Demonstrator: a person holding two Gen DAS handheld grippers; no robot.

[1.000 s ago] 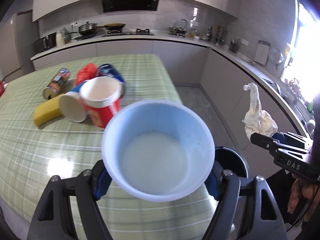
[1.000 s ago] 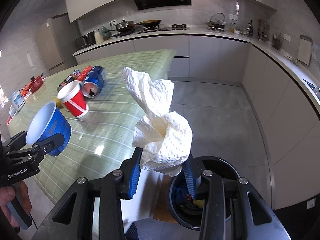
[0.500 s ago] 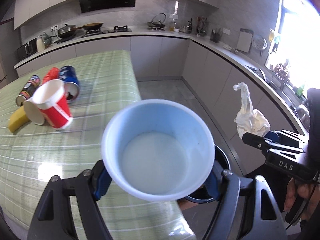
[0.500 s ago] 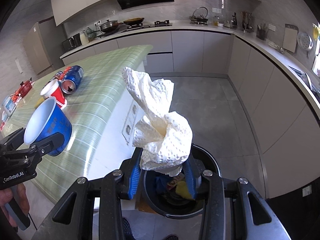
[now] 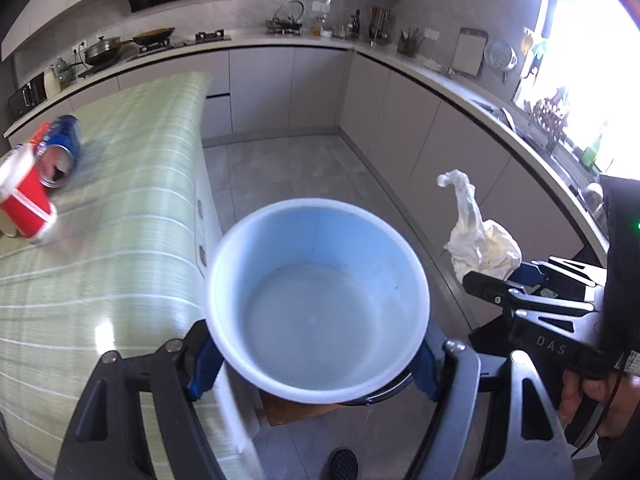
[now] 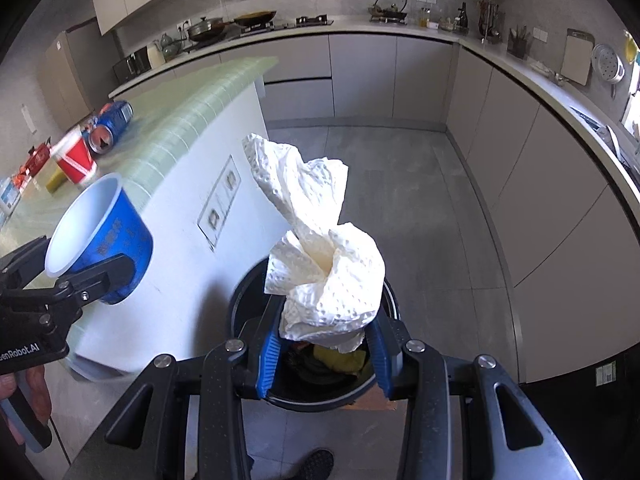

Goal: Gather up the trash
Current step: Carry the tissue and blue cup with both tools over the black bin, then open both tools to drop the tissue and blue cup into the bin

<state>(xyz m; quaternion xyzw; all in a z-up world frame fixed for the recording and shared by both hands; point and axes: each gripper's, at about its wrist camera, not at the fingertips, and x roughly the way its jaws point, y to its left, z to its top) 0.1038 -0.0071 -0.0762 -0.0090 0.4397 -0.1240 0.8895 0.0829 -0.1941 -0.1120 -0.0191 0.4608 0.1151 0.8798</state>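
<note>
Your left gripper (image 5: 316,364) is clamped on the blue cup (image 5: 318,300), its blue pads pressed against both sides of the cup wall, and the cup's white inside faces the camera. From the right wrist view the same cup (image 6: 100,236) hangs in the air just off the edge of the green-checked table (image 6: 192,128), beside the white side panel.

Your right gripper (image 6: 324,356) is squeezed on the crumpled paper towel (image 6: 320,264), which sticks up out of the jaws in a twisted peak. It sits directly above the open black trash bin (image 6: 240,304) on the floor; inside the bin you can make out something yellow and some dark scraps. In the left wrist view the towel (image 5: 476,240) and right gripper (image 5: 516,280) show to the right of the cup.

On the table lie a red paper cup (image 5: 26,208) on its side and a blue can (image 5: 64,148) touching it, well apart from both grippers
</note>
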